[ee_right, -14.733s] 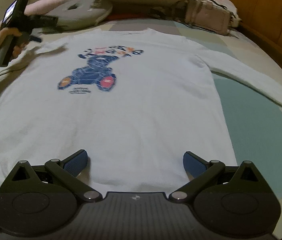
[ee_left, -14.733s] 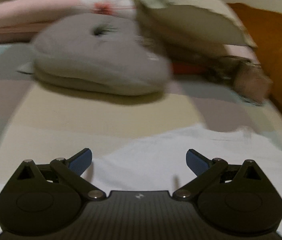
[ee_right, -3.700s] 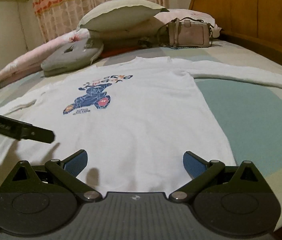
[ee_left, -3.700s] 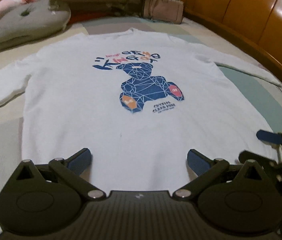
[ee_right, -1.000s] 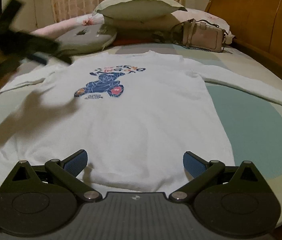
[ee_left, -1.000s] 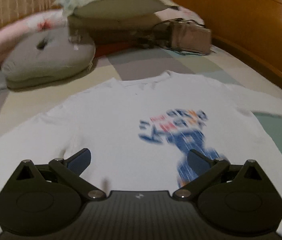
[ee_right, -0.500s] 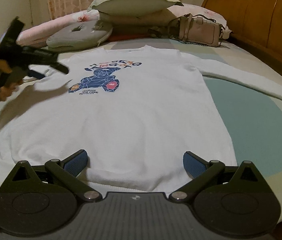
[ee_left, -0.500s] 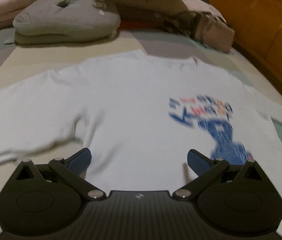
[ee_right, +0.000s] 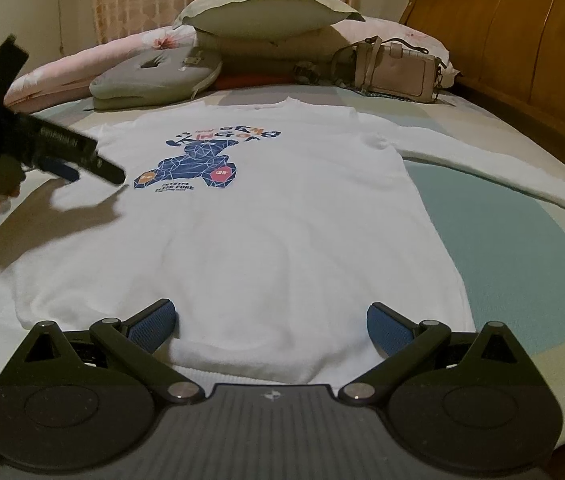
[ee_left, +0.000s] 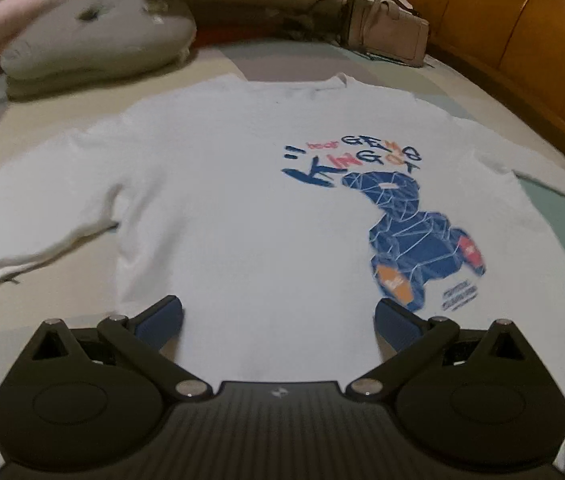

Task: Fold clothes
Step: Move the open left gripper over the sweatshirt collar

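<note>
A white long-sleeved sweatshirt (ee_right: 266, 216) with a blue bear print (ee_right: 192, 170) lies flat and face up on the bed, sleeves spread out to both sides. In the left wrist view the same sweatshirt (ee_left: 234, 208) fills the frame, its left sleeve (ee_left: 22, 224) running off to the left. My left gripper (ee_left: 278, 316) hangs open over the left half of the body, nothing between its fingers. My right gripper (ee_right: 268, 318) stands open over the bottom hem. From the right wrist view the left gripper (ee_right: 82, 164) shows at the left, held by a hand.
At the head of the bed lie a grey cushion (ee_right: 154, 76), a pale pillow (ee_right: 266, 8), a pink floral pillow (ee_right: 82, 60) and a beige handbag (ee_right: 394, 68). A wooden headboard (ee_right: 522, 40) runs along the right. The bedsheet (ee_right: 514, 240) has teal and beige patches.
My left gripper has drifted back down the shirt and turned right, so the bear print sits further into view. The right gripper has barely moved. Both stay open.
</note>
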A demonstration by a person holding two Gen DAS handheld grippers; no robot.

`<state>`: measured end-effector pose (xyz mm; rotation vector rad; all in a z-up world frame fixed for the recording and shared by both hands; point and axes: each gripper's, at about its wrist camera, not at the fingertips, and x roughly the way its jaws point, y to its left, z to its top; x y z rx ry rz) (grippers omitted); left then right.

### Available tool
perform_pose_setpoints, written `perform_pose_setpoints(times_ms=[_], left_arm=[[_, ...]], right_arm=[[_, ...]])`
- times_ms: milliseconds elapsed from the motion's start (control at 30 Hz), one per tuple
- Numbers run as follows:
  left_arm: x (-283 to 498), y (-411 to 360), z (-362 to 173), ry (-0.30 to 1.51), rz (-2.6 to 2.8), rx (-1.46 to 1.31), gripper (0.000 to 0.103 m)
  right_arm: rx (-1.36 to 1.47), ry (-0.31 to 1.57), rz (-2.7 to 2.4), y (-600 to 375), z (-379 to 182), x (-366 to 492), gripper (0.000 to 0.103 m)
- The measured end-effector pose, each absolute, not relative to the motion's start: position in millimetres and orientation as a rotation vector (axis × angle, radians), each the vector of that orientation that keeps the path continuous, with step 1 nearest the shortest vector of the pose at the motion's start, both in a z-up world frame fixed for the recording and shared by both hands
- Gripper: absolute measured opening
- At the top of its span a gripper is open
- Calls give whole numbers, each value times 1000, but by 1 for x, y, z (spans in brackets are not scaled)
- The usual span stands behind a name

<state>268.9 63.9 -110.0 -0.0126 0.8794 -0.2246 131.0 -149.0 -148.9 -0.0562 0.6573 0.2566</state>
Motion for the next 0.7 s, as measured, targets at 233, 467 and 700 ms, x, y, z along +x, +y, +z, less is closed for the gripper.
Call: perform_pose_setpoints(times_ms=[233,467,700], left_arm=[[225,56,-95,805,-293,-31,102],[211,48,-108,861,-334,-42,102],[190,64,-103,885,-387,-130,102]], right_arm=[[-63,633,241,-146,-152,130,103],[-66,611,233,-147,-155,125,103],[-74,666,235,-146,-150,130,103]])
